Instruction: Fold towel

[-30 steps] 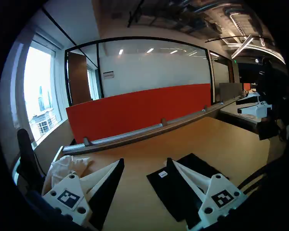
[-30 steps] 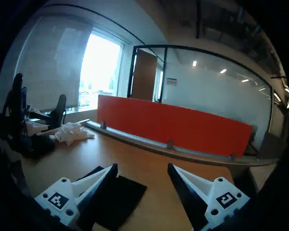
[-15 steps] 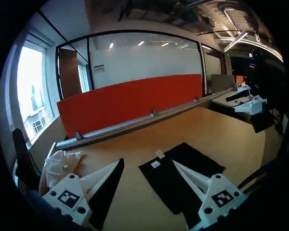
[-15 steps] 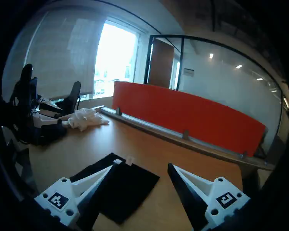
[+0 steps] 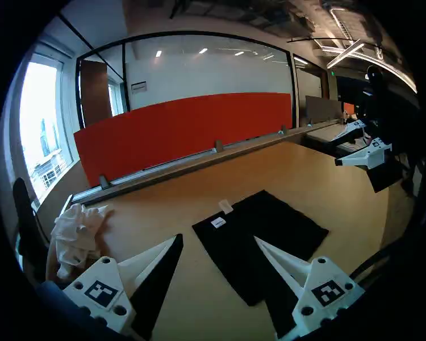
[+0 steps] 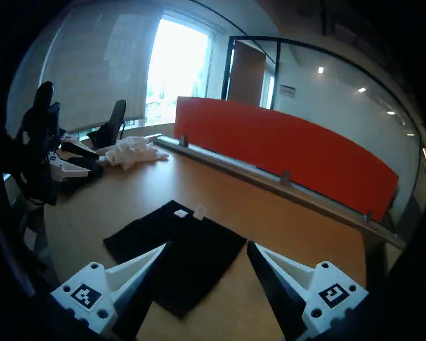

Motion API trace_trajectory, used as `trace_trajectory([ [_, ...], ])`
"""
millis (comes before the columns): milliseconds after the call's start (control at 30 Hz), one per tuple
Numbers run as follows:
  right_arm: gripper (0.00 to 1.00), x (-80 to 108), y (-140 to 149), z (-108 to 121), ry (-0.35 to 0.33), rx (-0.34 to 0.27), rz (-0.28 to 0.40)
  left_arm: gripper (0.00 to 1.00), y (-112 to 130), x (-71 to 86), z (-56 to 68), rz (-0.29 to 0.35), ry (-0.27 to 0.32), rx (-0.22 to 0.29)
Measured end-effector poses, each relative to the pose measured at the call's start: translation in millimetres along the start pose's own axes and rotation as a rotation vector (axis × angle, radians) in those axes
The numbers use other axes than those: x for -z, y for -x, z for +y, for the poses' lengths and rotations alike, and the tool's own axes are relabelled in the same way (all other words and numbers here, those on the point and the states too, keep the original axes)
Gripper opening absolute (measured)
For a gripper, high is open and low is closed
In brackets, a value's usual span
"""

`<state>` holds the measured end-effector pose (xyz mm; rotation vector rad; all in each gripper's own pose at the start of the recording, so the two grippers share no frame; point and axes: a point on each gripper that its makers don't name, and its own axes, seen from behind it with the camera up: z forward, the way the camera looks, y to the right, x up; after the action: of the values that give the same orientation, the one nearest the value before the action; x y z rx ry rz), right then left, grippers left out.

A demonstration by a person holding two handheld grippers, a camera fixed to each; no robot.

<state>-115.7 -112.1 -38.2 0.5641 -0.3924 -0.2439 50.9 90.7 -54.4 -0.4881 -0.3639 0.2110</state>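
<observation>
A black towel [image 5: 258, 233] lies flat on the wooden table [image 5: 173, 199], with small white tags near its far edge. In the left gripper view it sits just beyond and between the fingers of my left gripper [image 5: 217, 250], which is open and empty. In the right gripper view the black towel [image 6: 179, 244] spreads ahead of my right gripper [image 6: 207, 253], also open and holding nothing. The other gripper [image 5: 363, 158] appears at the right of the left gripper view, and the other gripper [image 6: 65, 162] again at the left of the right gripper view.
A crumpled white cloth [image 5: 74, 233] lies near the table's left end, white cloth [image 6: 130, 152] in the right gripper view. An orange divider panel [image 5: 184, 128] with a metal rail runs along the far edge. An office chair [image 6: 113, 122] stands by the window.
Both cameras have tilted downward and risen, so the black towel now shows more fully between each pair of fingers. The towel itself has not moved. Both grippers stay open.
</observation>
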Motion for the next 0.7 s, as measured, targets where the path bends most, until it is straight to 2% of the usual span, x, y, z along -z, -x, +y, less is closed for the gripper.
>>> trace_trajectory([
  [467,1.0,-25.9,60,-18,-0.043,0.005,-0.08,0.81,57,-27.2,24.3,-0.089,0.053,-0.018],
  [700,1.0,-36.4,94,-27,-0.058,-0.005,-0.135,0.81,89,-35.9,34.7,-0.145,0.078,-0.015],
])
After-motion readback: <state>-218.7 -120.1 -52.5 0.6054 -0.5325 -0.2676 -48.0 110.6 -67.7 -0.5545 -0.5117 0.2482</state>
